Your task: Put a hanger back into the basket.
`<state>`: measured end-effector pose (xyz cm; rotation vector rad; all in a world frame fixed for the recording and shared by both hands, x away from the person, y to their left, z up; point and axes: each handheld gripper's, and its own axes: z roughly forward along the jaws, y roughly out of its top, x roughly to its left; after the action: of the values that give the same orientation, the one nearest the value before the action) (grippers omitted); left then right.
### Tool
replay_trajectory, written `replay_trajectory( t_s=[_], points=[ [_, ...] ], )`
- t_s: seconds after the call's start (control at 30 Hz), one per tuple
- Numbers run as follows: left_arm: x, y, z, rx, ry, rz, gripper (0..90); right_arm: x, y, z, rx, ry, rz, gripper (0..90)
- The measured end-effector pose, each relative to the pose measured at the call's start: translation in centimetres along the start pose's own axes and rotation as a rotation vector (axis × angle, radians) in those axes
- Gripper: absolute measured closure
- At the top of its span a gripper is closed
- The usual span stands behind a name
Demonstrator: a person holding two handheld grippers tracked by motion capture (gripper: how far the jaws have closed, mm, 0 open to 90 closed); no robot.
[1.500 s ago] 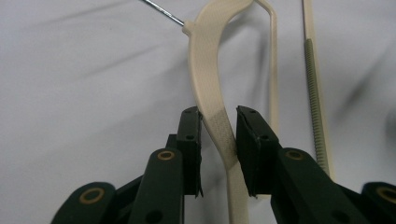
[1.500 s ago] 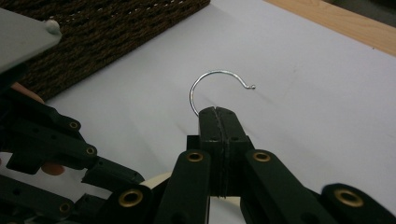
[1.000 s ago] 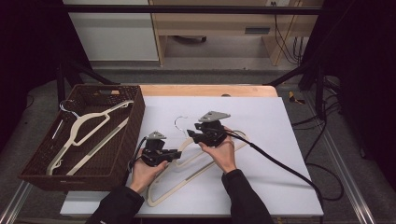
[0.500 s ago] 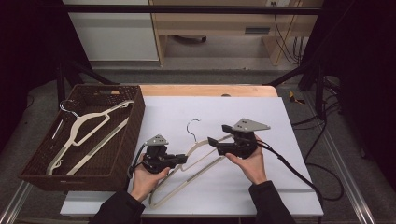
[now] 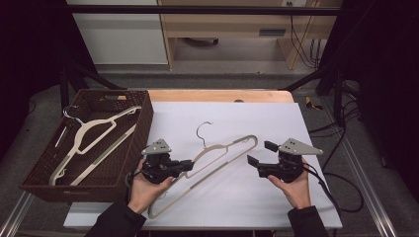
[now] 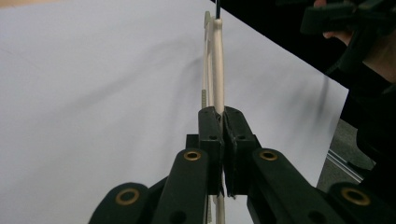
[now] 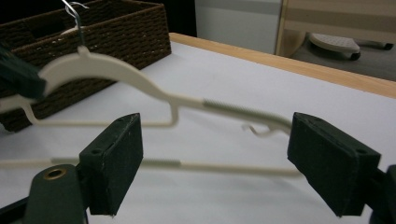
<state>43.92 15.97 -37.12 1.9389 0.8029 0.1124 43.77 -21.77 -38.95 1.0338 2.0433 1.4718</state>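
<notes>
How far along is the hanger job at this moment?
Done: one hanger lies in the wicker basket. In hand: the left tongs clamp the second hanger; the right tongs, just opened, stand clear of it. Left: likely carrying it to the basket.

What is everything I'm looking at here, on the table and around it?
hanger on the table: one, cream with a metal hook, on the white sheet, its left shoulder clamped in the left gripper
hanger in the basket: one, cream with a metal hook
basket: one, dark brown wicker, at the table's left edge
table sheet: one, white, over a wooden top
cabinets: white and light wood, on the floor behind the table
left gripper: black, shut on the hanger on the table
right gripper: black, jaws have just been opening, nothing pressed between them, right of the hanger's end
hands: two, each holding a gripper
</notes>
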Motion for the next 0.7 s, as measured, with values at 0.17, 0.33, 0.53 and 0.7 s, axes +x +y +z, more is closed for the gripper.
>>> replay_trajectory(
  t_s=[0.17, 0.33, 0.53, 0.7],
  points=[
    [0.3, 1.7, -3.3, -0.024, 0.036, 0.05, 87.0, -0.6, -0.8, -1.0, 0.004, -0.024, 0.006, 16.1],
    [1.1, 3.1, -6.4, -0.037, 0.062, 0.09, 87.0, -1.1, -1.2, -1.8, -0.015, -0.049, 0.03, 12.8],
    [2.6, 4.2, -9.5, -0.061, 0.101, 0.114, 87.0, -1.2, -1.6, -2.3, -0.019, -0.07, 0.02, 9.6],
    [4.2, 4.9, -12.0, -0.088, 0.148, 0.119, 87.0, -1.4, -1.8, -2.7, -0.022, -0.082, 0.018, 9.1]
  ],
)
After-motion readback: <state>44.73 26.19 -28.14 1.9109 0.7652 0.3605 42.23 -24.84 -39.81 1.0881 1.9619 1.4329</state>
